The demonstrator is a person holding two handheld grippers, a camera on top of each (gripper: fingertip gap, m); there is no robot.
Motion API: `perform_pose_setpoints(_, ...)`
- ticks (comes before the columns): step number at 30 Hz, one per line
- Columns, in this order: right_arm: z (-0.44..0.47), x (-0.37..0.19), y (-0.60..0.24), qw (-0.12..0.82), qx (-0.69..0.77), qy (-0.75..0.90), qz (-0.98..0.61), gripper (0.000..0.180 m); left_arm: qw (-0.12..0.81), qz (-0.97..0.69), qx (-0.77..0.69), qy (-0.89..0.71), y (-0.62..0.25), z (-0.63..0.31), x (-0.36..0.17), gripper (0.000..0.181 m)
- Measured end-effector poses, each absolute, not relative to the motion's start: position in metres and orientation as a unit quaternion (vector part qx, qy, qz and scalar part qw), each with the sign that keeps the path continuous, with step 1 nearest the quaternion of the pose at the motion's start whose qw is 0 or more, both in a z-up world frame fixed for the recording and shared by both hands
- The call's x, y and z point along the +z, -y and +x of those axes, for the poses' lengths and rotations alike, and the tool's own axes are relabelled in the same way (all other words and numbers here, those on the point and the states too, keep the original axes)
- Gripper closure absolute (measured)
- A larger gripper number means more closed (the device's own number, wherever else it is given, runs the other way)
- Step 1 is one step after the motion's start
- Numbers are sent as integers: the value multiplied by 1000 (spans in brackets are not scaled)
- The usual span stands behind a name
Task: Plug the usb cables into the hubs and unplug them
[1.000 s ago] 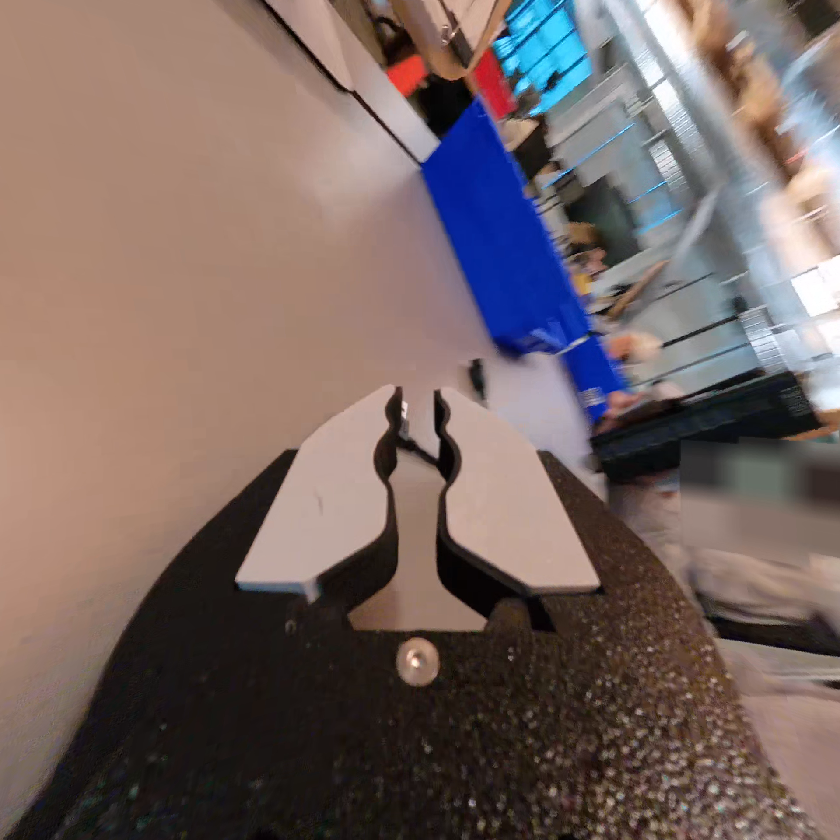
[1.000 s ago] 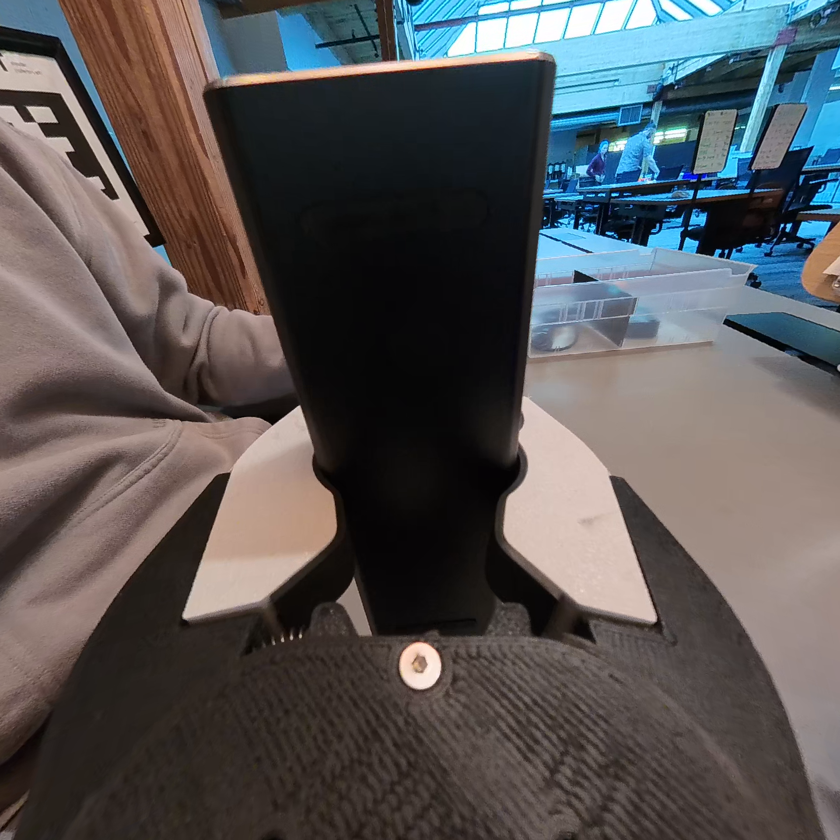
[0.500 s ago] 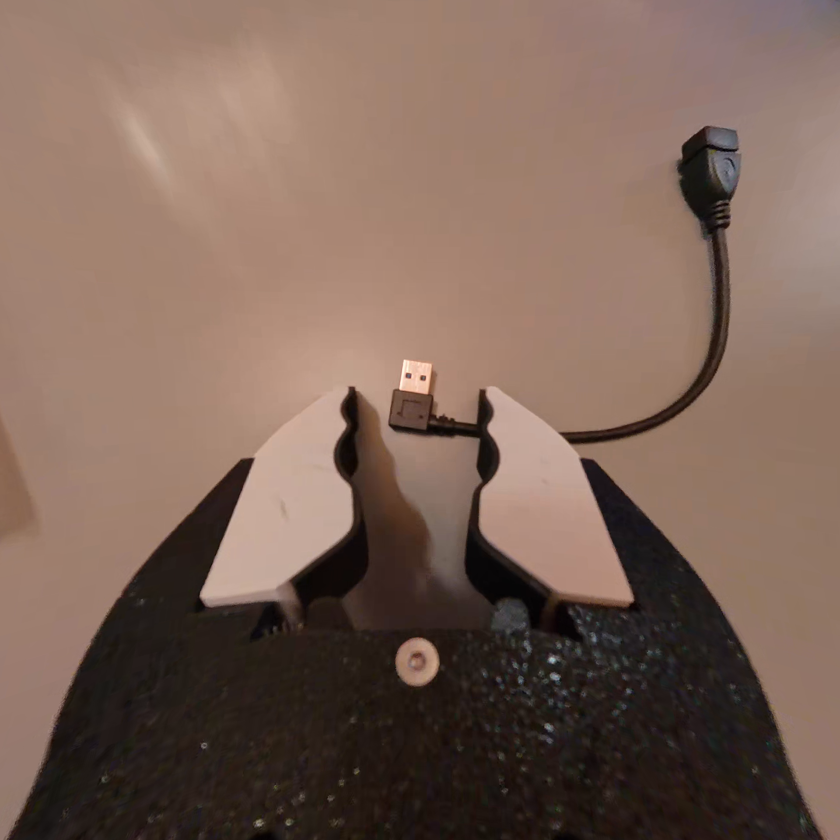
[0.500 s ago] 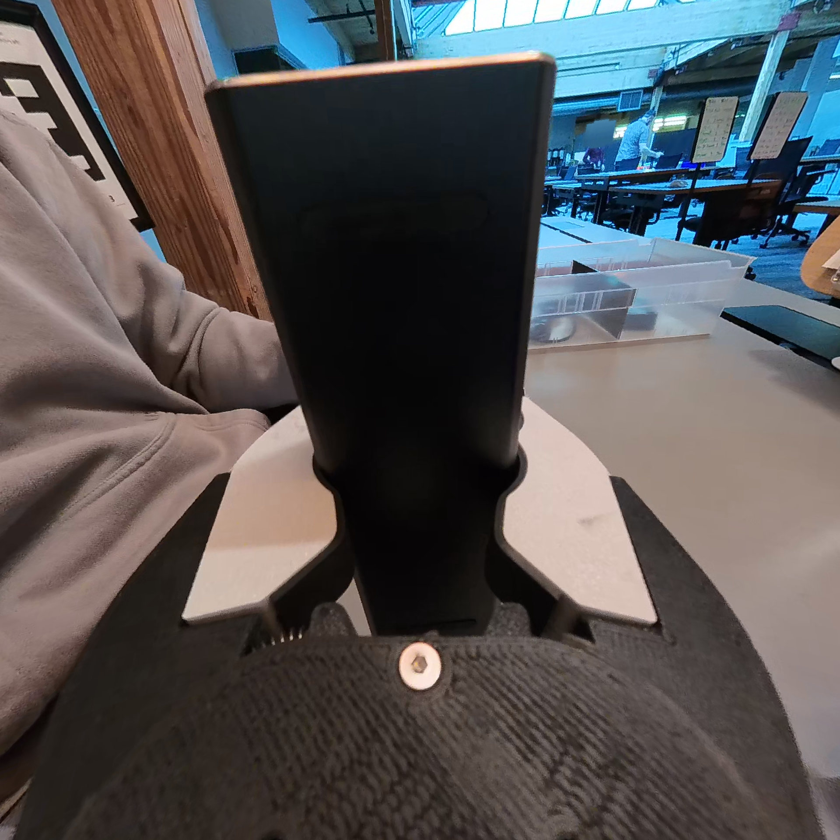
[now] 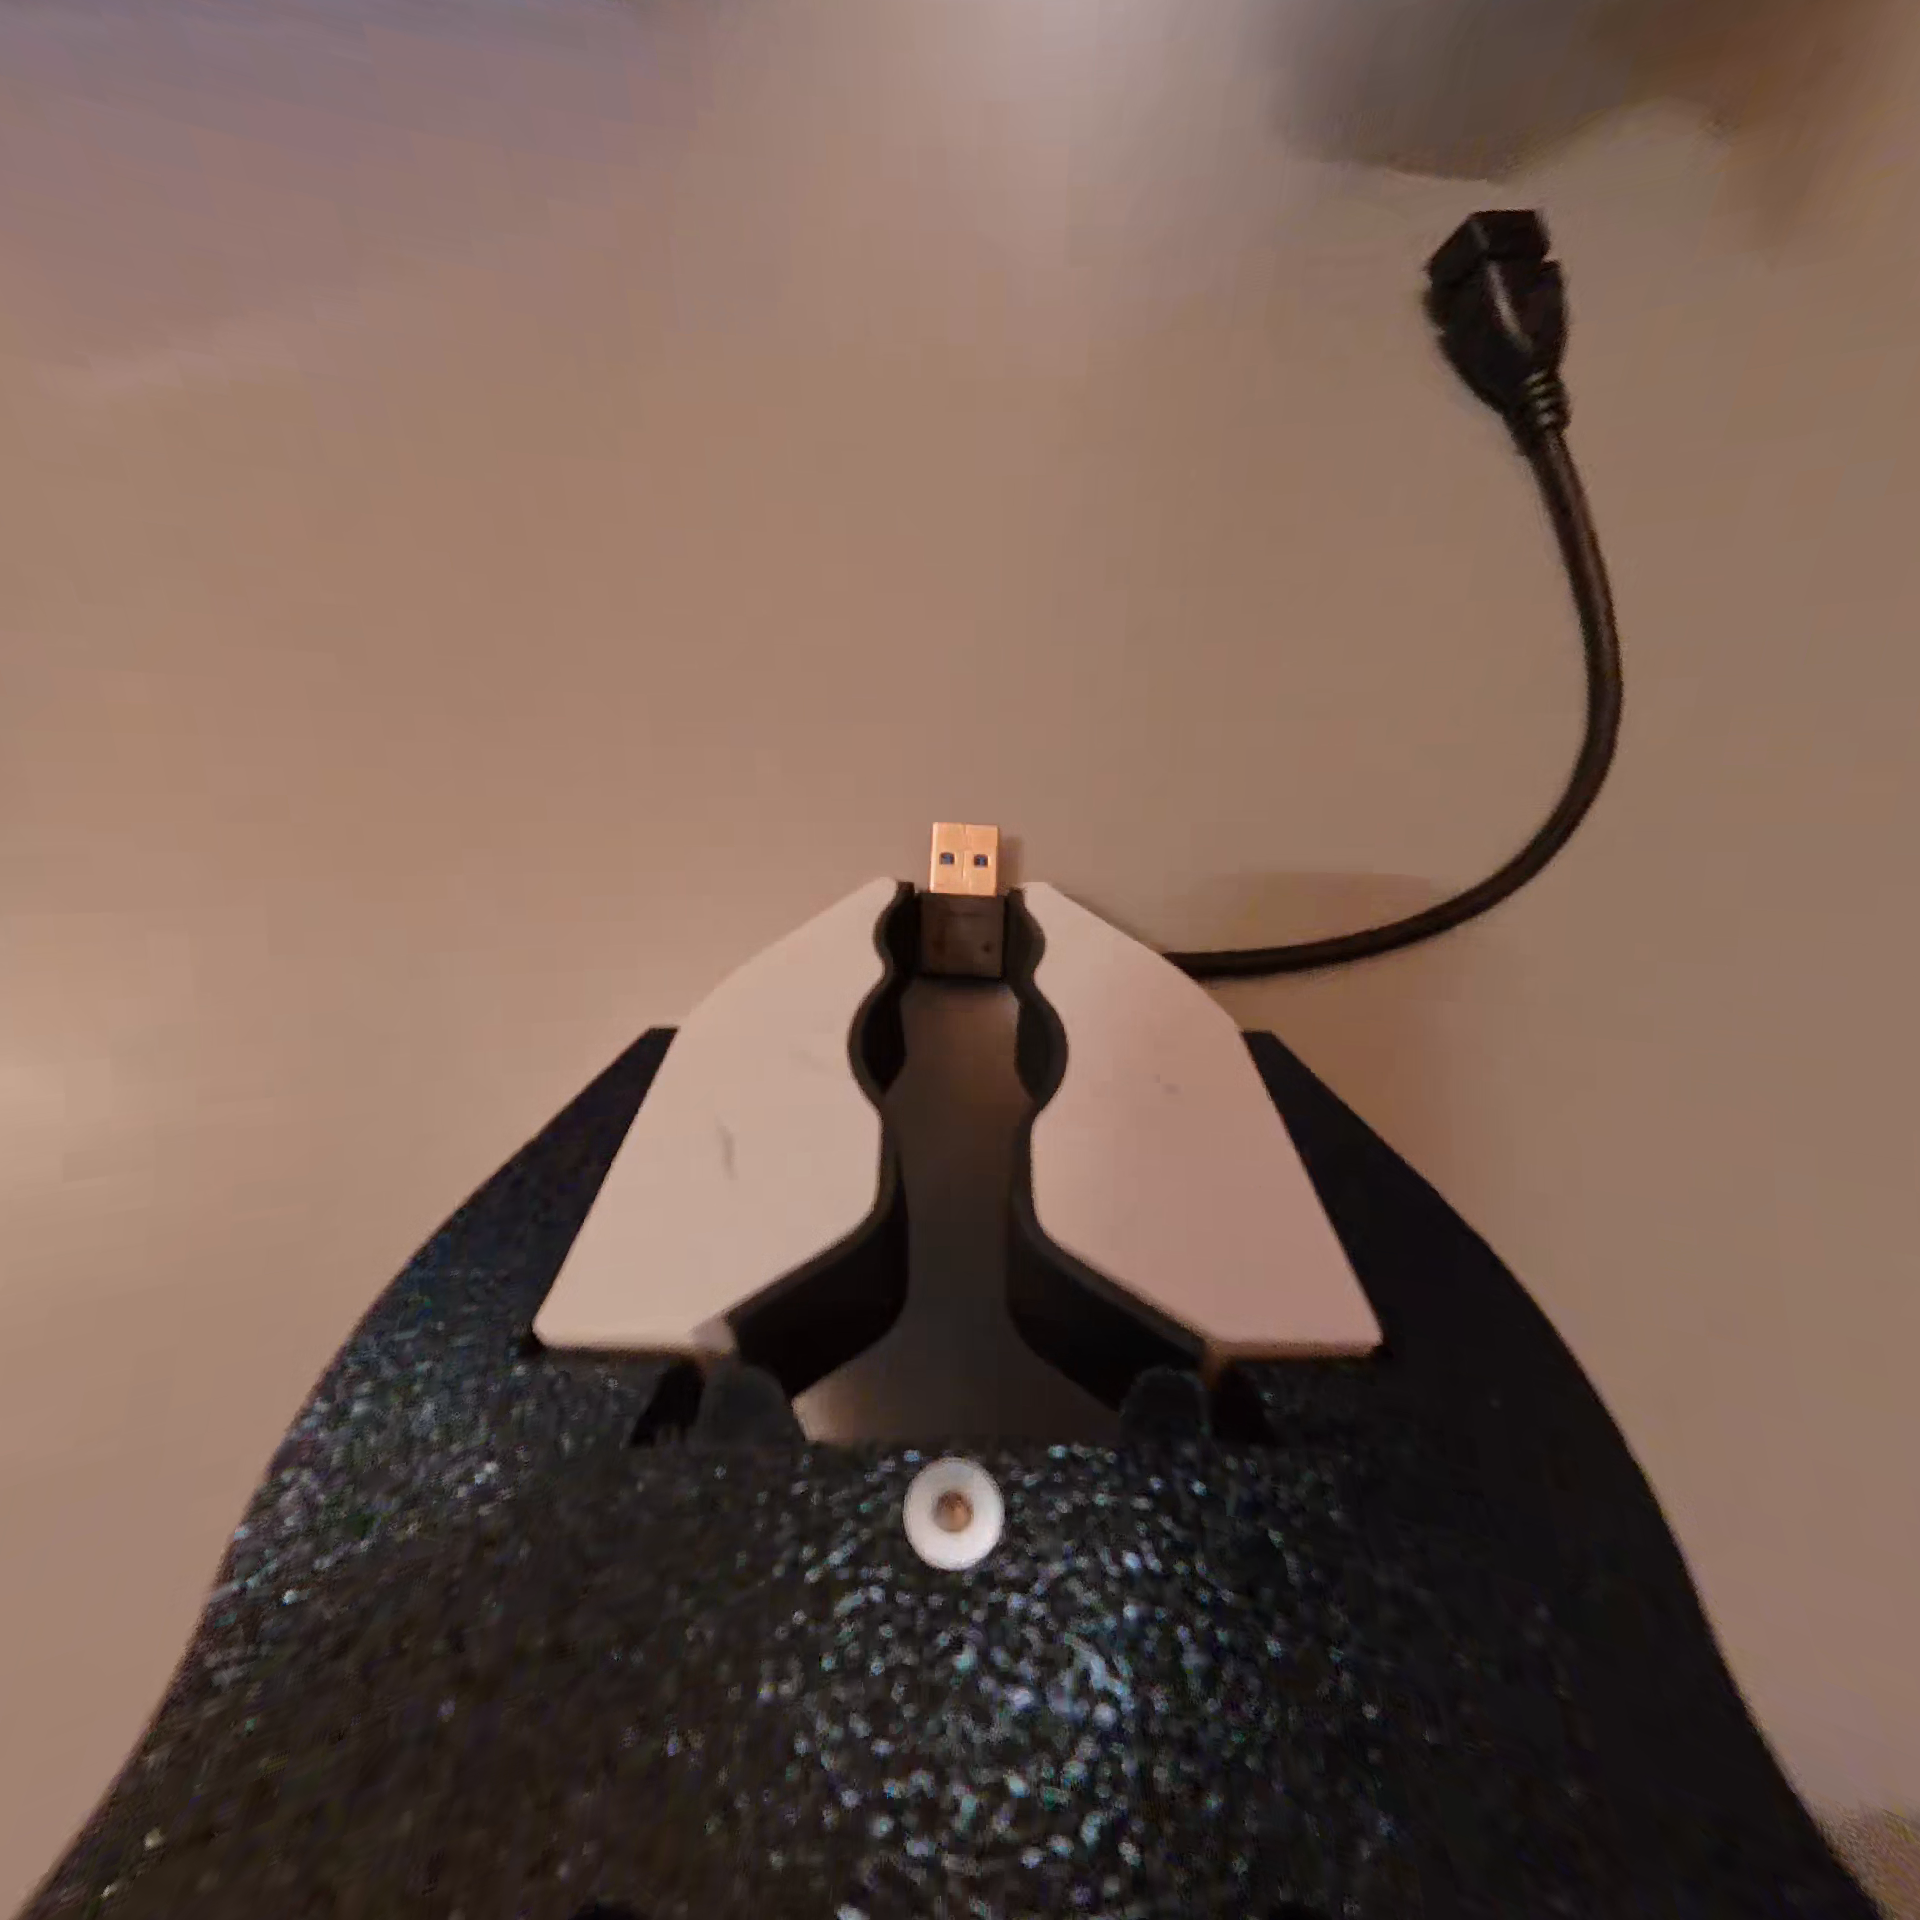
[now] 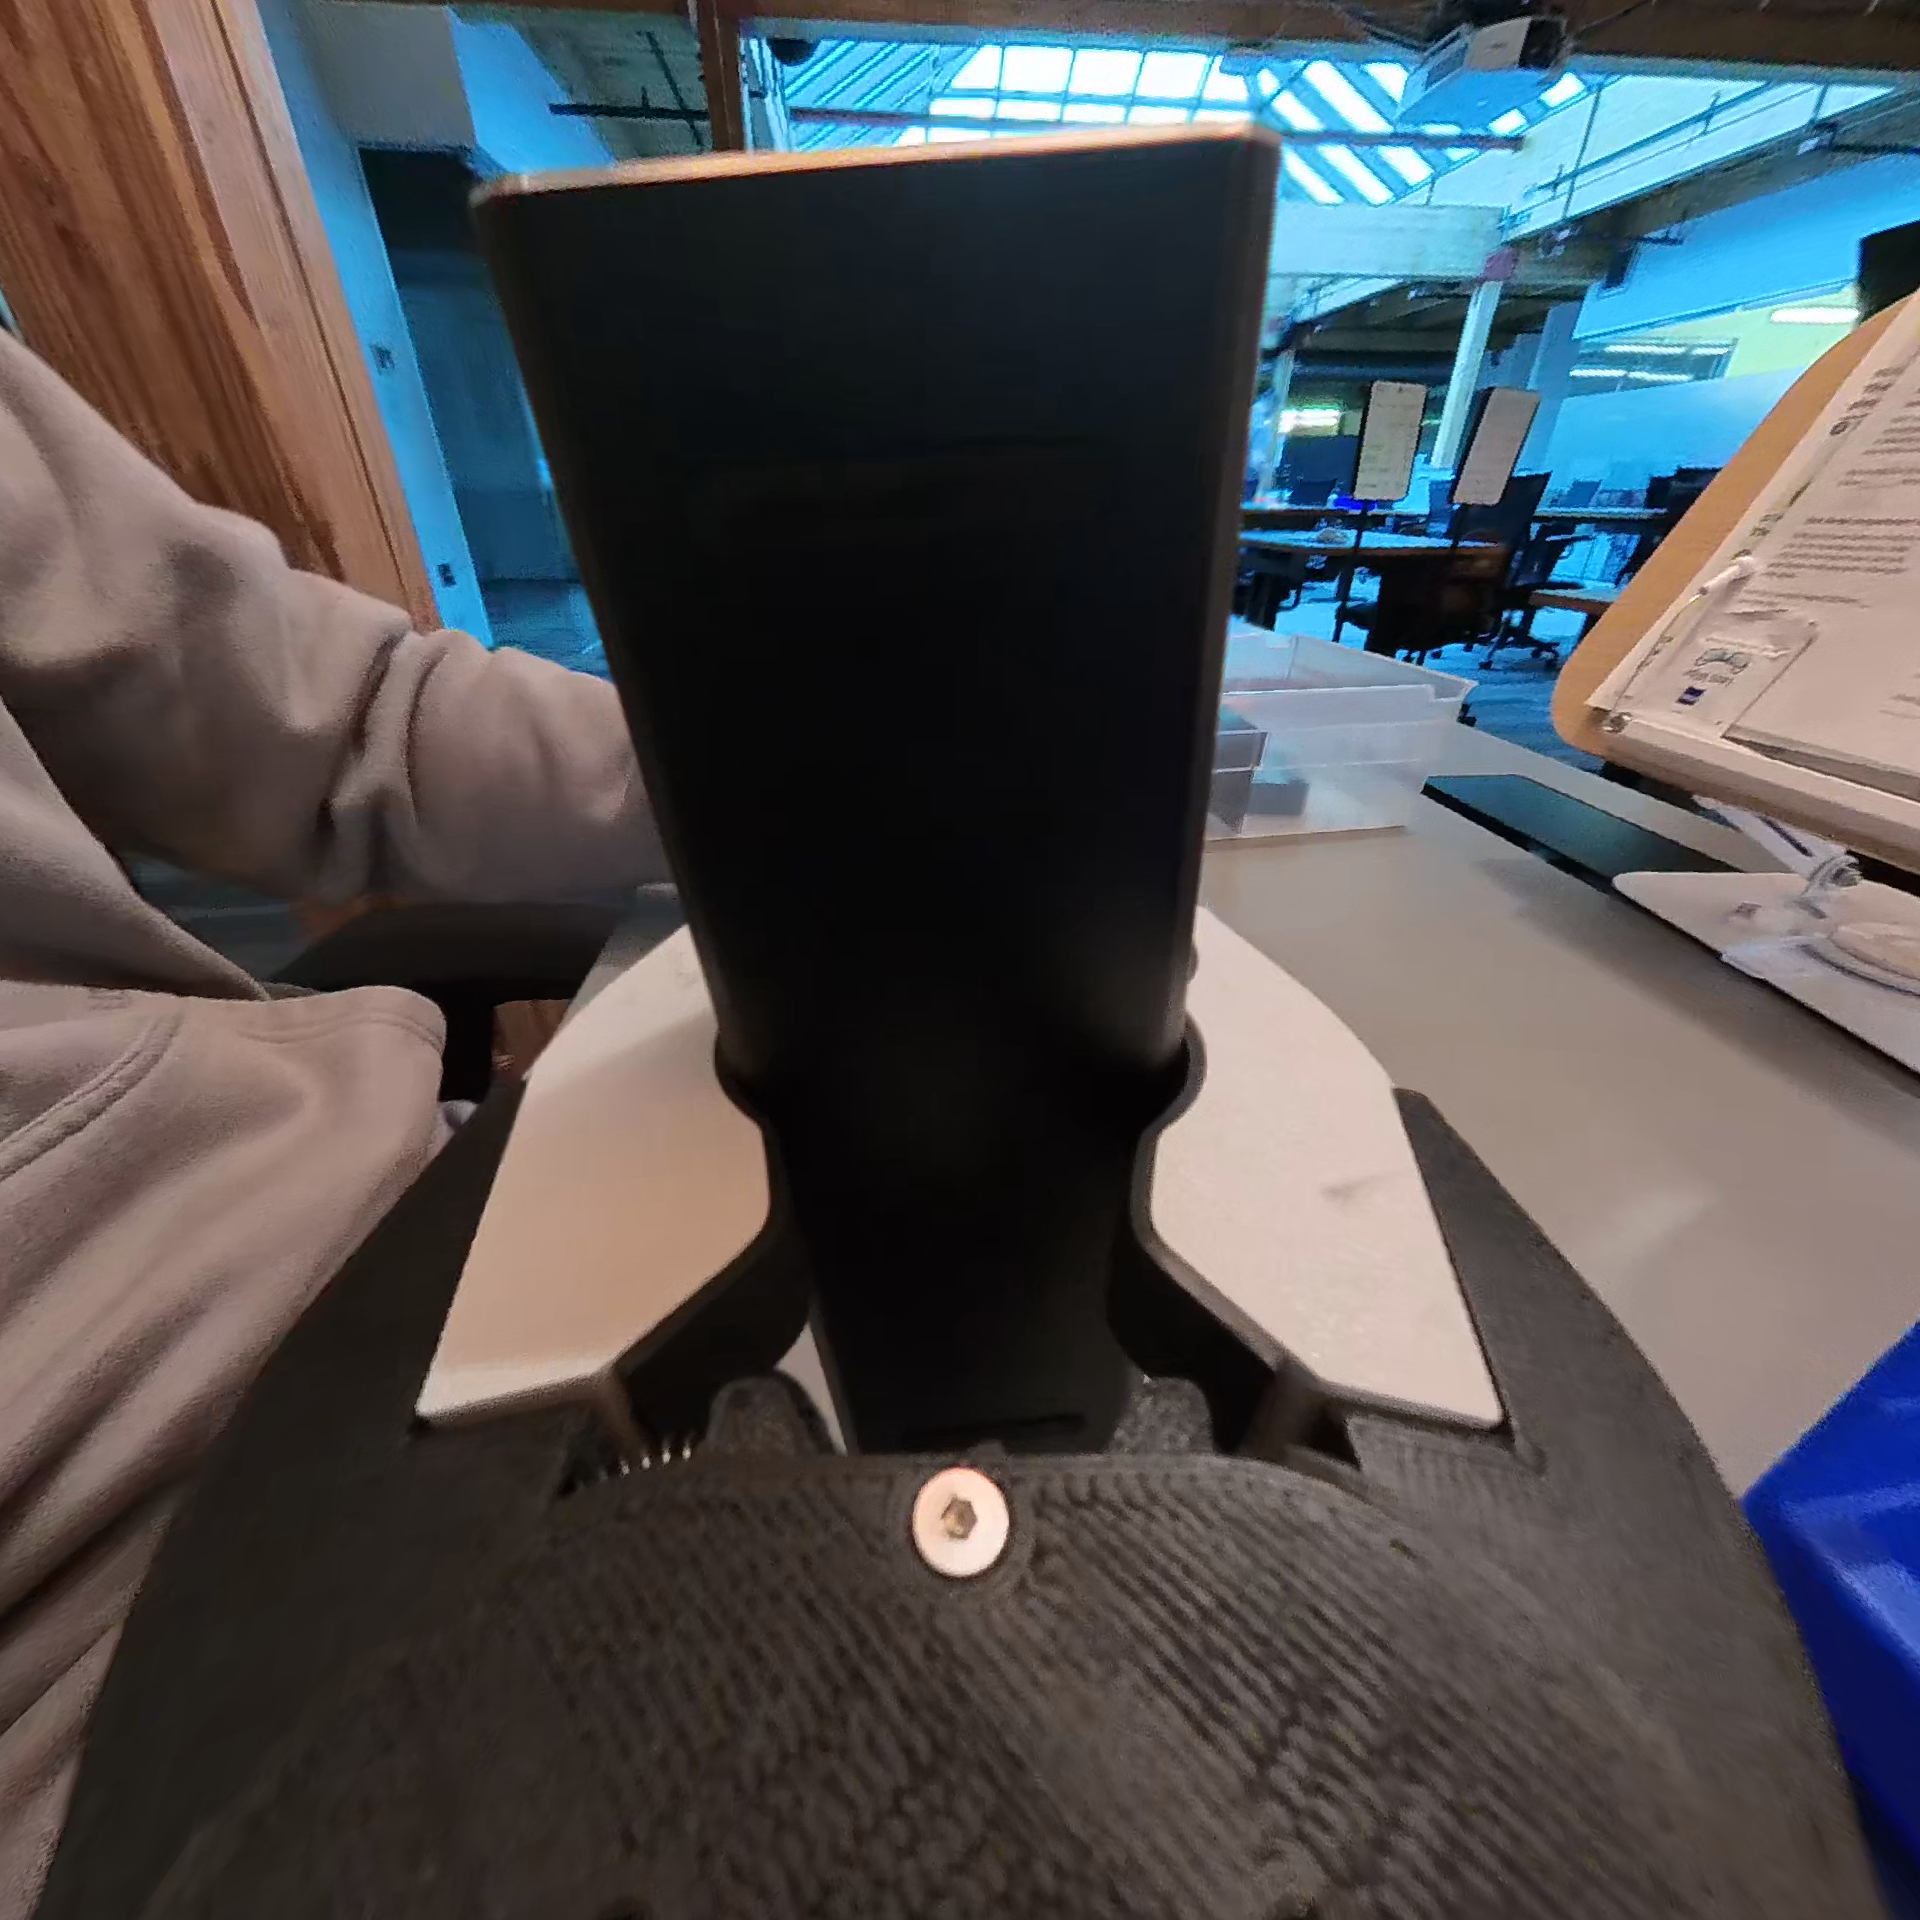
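Note:
My left gripper [image 5: 961, 914] is shut on the black housing of a USB plug [image 5: 966, 862], whose gold metal tip sticks out past the fingertips over the beige table. Its black cable [image 5: 1558, 810] curves off to the right and ends in a black female socket [image 5: 1491, 286] lying on the table. My right gripper [image 6: 951, 1049] is shut on a tall black hub [image 6: 883, 540], held upright and filling the middle of the right wrist view. The hub's ports do not show.
A person's grey sleeve [image 6: 208, 831] fills the left of the right wrist view. On the grey table [image 6: 1558, 1091] stand a clear plastic bin [image 6: 1330, 727], a paper stand [image 6: 1787, 623] at right and a blue box [image 6: 1860, 1621] at the near right.
The left gripper has closed on the USB plug that lay between its open fingers half a second ago. The right gripper, with the hub, has turned to the right.

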State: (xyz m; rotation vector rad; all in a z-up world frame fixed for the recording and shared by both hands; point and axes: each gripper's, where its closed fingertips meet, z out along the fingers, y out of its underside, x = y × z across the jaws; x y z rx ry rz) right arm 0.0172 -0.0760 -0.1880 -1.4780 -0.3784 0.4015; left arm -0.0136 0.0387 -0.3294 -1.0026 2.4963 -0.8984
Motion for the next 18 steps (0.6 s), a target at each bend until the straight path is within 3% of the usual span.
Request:
perform_pose_setpoints(1, 19, -188, 76, 707, 178, 167, -663, 106, 151, -341, -308, -875, -34, -9, -330, 164)
perform_pose_setpoints(13, 35, -184, 80, 737, 198, 117, -635, 105, 165, -311, -280, -893, -31, -7, -319, 147)
perform_pose_setpoints(18, 36, -186, 79, 728, 187, 119, -648, 106, 162, -313, -284, -891, -33, -10, -318, 148)
